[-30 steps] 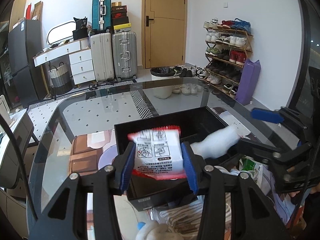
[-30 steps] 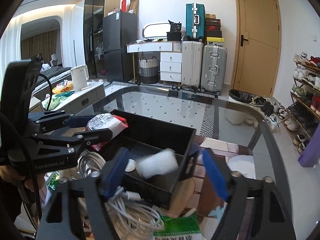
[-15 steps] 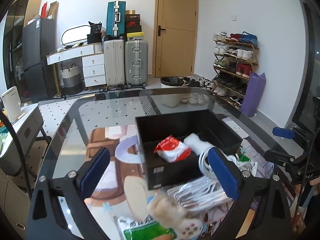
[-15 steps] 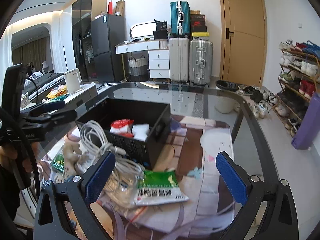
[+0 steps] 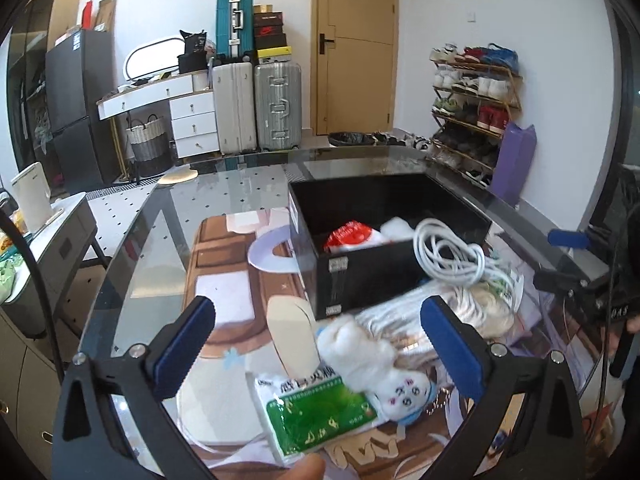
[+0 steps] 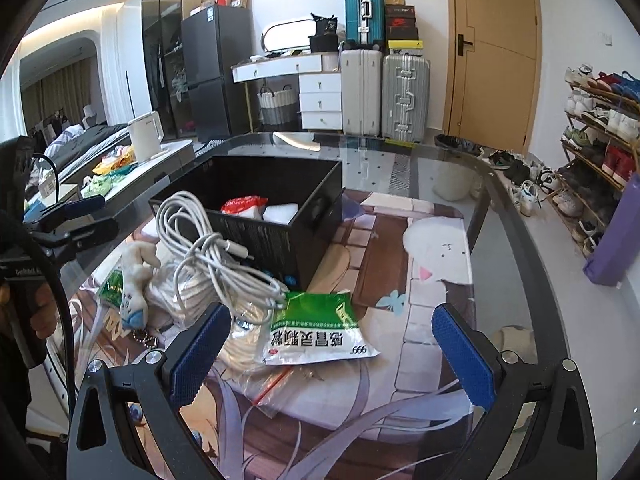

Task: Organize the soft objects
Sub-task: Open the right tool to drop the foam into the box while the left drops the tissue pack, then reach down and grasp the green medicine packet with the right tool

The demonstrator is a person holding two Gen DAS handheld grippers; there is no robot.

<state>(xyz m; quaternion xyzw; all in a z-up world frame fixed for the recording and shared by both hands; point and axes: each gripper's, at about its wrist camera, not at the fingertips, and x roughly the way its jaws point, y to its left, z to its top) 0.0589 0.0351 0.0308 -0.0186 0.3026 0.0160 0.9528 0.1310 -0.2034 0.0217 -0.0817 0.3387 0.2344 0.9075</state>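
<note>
A black box stands on the glass table and holds a red-and-white packet and a white soft item. A white plush toy and a green-and-white sachet lie in front of the box, between my left gripper's open, empty fingers. Another green sachet lies between my right gripper's open, empty fingers. A white cable coil leans on the box.
A printed mat covers the near part of the glass table. A clear plastic bag lies under the cable. The table edge curves on the right. Suitcases, drawers and a shoe rack stand beyond.
Both grippers pulled back and lower from the box. One second ago the left held the red-and-white packet over the box; it opened, and the packet now lies inside.
</note>
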